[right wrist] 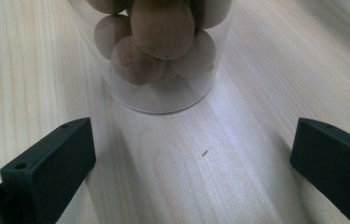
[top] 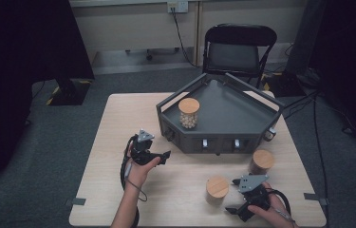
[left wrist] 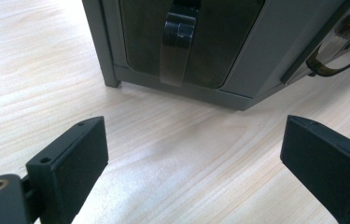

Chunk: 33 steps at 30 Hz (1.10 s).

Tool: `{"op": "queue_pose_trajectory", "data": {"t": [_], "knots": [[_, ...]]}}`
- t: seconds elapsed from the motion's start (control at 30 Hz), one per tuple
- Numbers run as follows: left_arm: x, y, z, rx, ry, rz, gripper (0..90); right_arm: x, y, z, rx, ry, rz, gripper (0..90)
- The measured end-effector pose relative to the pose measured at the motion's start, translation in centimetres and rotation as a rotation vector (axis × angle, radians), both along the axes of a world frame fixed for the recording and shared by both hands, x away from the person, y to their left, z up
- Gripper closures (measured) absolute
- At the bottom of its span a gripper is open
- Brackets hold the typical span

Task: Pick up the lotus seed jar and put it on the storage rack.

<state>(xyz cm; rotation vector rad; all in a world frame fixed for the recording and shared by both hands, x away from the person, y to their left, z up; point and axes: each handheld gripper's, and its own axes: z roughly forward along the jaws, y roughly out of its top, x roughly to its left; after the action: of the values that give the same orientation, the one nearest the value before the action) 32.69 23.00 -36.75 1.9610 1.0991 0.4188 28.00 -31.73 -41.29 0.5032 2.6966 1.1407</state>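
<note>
A dark grey tray (top: 223, 118) with raised walls stands at the table's far right. Inside it, at the left, is a clear jar (top: 189, 113) with a wooden lid and pale balls. Two more lidded jars stand on the table in front of the tray, one (top: 217, 190) near the front and one (top: 262, 161) further right. My left gripper (top: 165, 156) (left wrist: 193, 140) is open and empty, low over the wood, facing the tray's wall (left wrist: 252, 51) and a clear loop handle (left wrist: 177, 46). My right gripper (top: 231, 209) (right wrist: 193, 144) is open just short of a jar of brown balls (right wrist: 158, 51).
The light wooden table (top: 118, 137) has bare wood at its left half. A black folding chair (top: 239, 47) stands behind the tray. Cables trail on the grey floor at the right, and dark curtains hang at both sides.
</note>
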Motion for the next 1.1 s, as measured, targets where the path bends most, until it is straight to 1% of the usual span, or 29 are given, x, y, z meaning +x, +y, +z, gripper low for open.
{"op": "queue_pose_trajectory", "data": {"t": [0.17, 0.4, 0.47, 0.6, 0.87, 0.97, 1.1], "knots": [[-0.2, 0.2, -0.2, 0.006, 0.002, -0.002, 7.3, 0.0, 0.0, 0.0, 0.000, 0.000, 0.000, 0.0], [-0.4, 0.4, -0.5, 0.003, 0.004, 0.005, 7.2, 0.0, 0.0, 0.0, 0.000, 0.000, 0.000, 0.0], [-0.5, 0.4, -0.6, 0.014, 0.003, 0.003, 7.2, 0.0, 0.0, 0.0, 0.000, 0.000, 0.000, 0.0], [-0.7, 0.6, -0.8, 0.017, 0.006, 0.005, 7.1, 0.0, 0.0, 0.0, 0.000, 0.000, 0.000, 0.0], [-1.0, 0.9, -1.4, 0.011, 0.013, 0.016, 6.9, 0.0, 0.0, 0.0, 0.000, 0.000, 0.000, 0.0], [-1.1, 1.0, -1.5, 0.018, 0.016, 0.015, 6.9, 0.0, 0.0, 0.0, 0.000, 0.000, 0.000, 0.0], [-1.3, 1.2, -1.7, 0.018, 0.019, 0.021, 6.9, 0.0, 0.0, 0.0, 0.000, 0.000, 0.000, 0.0]]}}
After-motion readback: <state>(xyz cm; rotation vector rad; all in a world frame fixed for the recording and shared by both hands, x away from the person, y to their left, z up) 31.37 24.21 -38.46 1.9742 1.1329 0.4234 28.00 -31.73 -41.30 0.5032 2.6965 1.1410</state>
